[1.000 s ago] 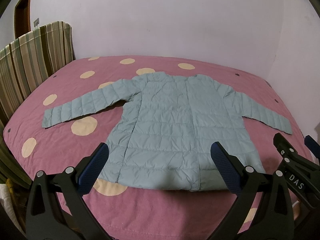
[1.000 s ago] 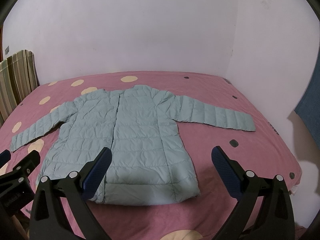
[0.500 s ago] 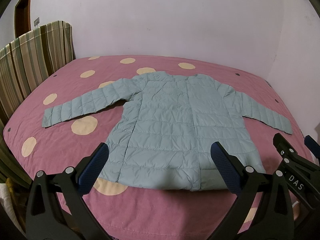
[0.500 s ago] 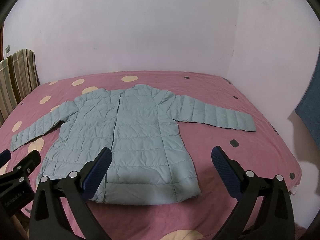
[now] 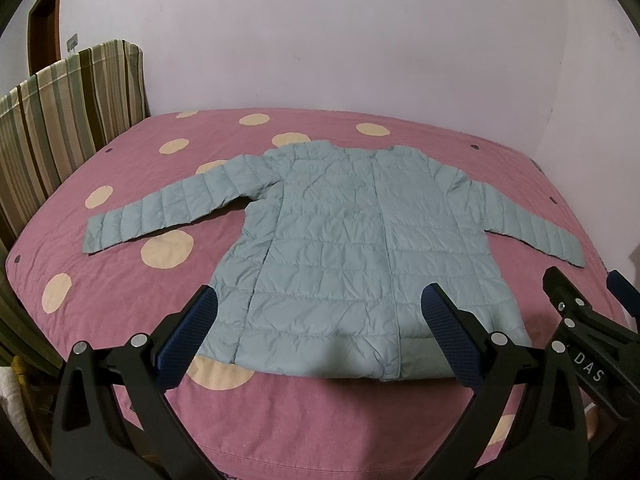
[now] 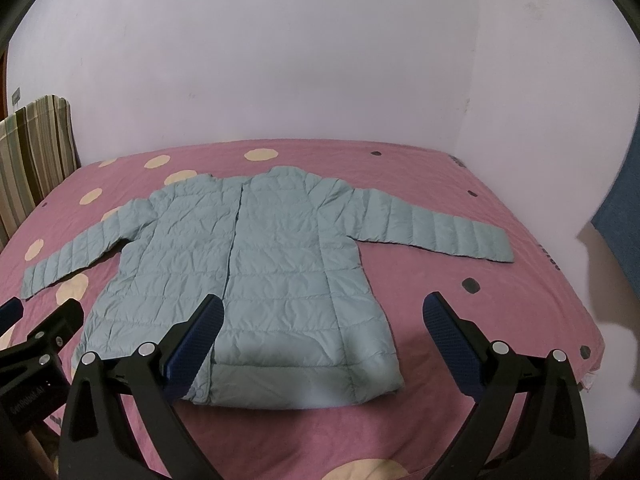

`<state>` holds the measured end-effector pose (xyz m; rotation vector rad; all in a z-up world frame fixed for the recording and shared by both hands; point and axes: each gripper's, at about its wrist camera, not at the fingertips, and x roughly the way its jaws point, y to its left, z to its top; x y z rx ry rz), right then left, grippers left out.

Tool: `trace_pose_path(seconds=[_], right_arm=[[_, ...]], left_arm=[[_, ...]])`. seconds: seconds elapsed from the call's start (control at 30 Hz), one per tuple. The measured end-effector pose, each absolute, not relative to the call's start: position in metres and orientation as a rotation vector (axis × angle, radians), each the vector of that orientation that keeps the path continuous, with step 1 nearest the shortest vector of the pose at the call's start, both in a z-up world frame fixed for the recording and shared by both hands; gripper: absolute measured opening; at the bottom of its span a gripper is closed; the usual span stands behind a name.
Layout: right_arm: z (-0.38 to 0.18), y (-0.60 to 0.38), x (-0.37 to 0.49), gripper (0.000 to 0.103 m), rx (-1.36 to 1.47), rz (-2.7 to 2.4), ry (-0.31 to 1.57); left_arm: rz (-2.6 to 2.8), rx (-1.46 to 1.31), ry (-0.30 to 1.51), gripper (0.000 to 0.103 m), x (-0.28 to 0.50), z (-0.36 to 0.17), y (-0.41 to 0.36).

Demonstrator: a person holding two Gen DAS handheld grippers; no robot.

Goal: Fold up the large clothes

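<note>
A pink bed with cream dots fills the room ahead of me, pale walls behind it and a striped panel standing along its left edge. The jacket, pale blue and quilted, lies flat in the middle of the bed, front up and closed, hem towards me and collar towards the far wall. Its left sleeve runs out over the dots towards the striped panel; its right sleeve reaches towards the right edge of the bed. My left tongs hover above the hem with their blue pads spread wide, gripping nothing, the jacket's lower body showing between them. My right tongs hang just beside them, also spread wide and empty, over the jacket's right lower corner. Each pair shows at the edge of the other's view. A blue cloth hangs at the far right.
</note>
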<state>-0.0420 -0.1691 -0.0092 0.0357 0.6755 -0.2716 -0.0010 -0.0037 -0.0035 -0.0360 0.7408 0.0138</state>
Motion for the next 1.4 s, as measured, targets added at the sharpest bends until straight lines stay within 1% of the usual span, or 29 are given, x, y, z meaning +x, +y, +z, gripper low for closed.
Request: trace_pose_path(seconds=[0.53, 0.77, 0.93, 1.03, 1.17, 1.23, 1.27, 1.3, 1.33, 1.37, 1.4], right_arm=[[-0.023, -0.172, -0.033, 0.099, 0.047, -0.265, 0.699], [-0.040, -0.196, -0.014, 0.099, 0.102, -0.274, 0.725], [-0.058, -0.246, 0.008, 0.099, 0.201, -0.313, 0.736], [-0.074, -0.297, 0.023, 0.099, 0.339, -0.324, 0.741], [-0.095, -0.377, 0.035, 0.098, 0.557, -0.371, 0.689], [-0.103, -0.409, 0.040, 0.098, 0.623, -0.414, 0.671], [-0.109, -0.432, 0.042, 0.096, 0.653, -0.448, 0.652], [-0.113, -0.445, 0.044, 0.092, 0.663, -0.473, 0.642], [-0.118, -0.462, 0.047, 0.071, 0.675, -0.508, 0.639], [-0.125, -0.482, 0.052, 0.057, 0.706, -0.537, 0.645], [-0.131, -0.495, 0.053, 0.057, 0.745, -0.540, 0.637]], left_arm=[[0.021, -0.044, 0.759, 0.101, -0.004, -0.024, -0.004], [0.069, -0.075, 0.799, 0.101, 0.021, -0.040, 0.014], [0.173, -0.133, 0.829, 0.101, 0.053, -0.064, 0.050], [0.267, -0.180, 0.864, 0.101, 0.079, -0.083, 0.081], [0.399, -0.232, 0.893, 0.101, 0.105, -0.109, 0.125], [0.468, -0.244, 0.902, 0.101, 0.116, -0.124, 0.148], [0.492, -0.254, 0.909, 0.101, 0.121, -0.131, 0.158], [0.527, -0.270, 0.924, 0.101, 0.124, -0.140, 0.170], [0.561, -0.282, 0.935, 0.101, 0.127, -0.146, 0.179], [0.595, -0.291, 0.941, 0.101, 0.127, -0.152, 0.188], [0.630, -0.302, 0.946, 0.101, 0.128, -0.158, 0.199]])
